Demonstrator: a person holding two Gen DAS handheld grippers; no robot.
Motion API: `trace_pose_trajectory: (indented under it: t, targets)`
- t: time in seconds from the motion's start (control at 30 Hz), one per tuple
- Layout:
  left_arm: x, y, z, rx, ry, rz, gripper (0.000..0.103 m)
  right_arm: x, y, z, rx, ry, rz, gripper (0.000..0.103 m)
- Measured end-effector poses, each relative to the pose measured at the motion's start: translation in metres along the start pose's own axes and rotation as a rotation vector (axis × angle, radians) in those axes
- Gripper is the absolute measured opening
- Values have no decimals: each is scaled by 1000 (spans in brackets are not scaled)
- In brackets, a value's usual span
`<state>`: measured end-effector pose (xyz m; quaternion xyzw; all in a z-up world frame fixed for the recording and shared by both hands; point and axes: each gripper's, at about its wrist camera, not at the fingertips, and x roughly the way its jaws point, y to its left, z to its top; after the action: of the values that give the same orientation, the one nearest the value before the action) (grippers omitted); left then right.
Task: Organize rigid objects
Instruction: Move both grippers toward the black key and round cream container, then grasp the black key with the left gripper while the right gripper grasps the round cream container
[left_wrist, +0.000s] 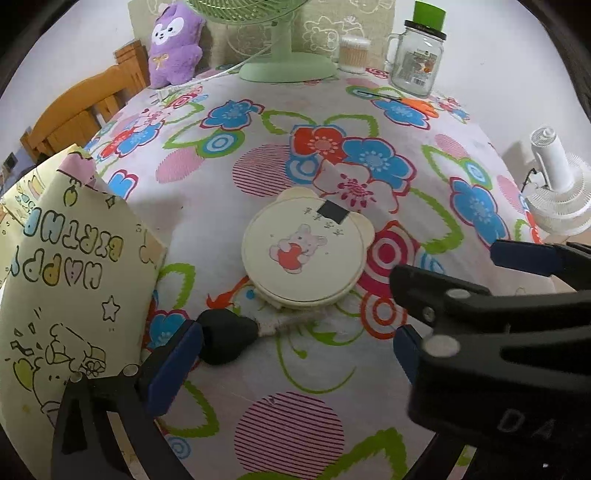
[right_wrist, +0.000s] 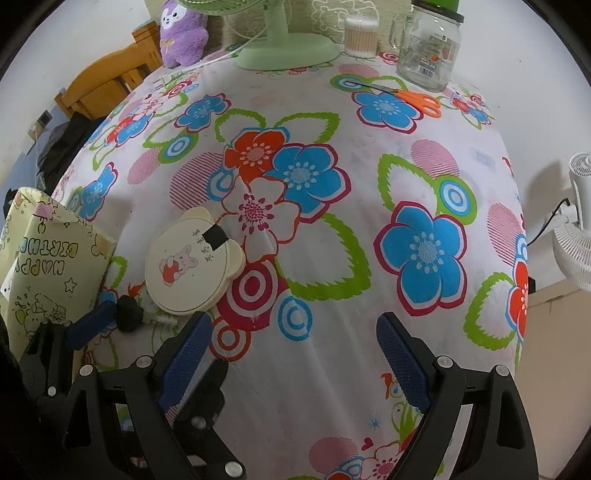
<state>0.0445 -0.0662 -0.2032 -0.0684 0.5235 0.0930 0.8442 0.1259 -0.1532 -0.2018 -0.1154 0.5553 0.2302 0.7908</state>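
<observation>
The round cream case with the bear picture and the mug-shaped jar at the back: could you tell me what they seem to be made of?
Round cream case: probably hard plastic, smooth, matte, with moulded ears. Jar: clear glass, glossy, see-through, with a dark lid.

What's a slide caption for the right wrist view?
Open right tongs hover over the floral tablecloth, empty, with the cream bear-eared compact and left tongs off to the left.
</observation>
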Motion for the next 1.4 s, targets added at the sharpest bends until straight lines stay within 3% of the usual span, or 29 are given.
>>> trace_pose_trajectory:
  t: [0.2, 0.5, 0.63, 0.77, 0.9, 1.07, 1.4]
  targets:
    - [-4, -5, -1, 12, 9, -52, 103, 0, -2, 0, 2, 0, -6, 92]
    - [-3, 9, -4, 16, 45, -6, 97, 1, 1, 4, -6, -7, -4, 92]
    - [0, 10, -5, 14, 25, 1, 94, 3, 6, 6, -18, -3, -1, 92]
    - [1, 12, 0, 35, 2, -8, 87, 6, 8, 7, -32, 5, -8, 92]
    - [-4, 14, 3, 57, -11, -29, 61, 8, 9, 9, -38, 7, -8, 92]
    - [-7, 11, 2, 92, -5, -53, 38, 12, 15, 14, -63, 2, 1, 92]
    - [-6, 13, 4, 143, 24, -90, 37, 22, 37, 27, -188, 21, 95, 92]
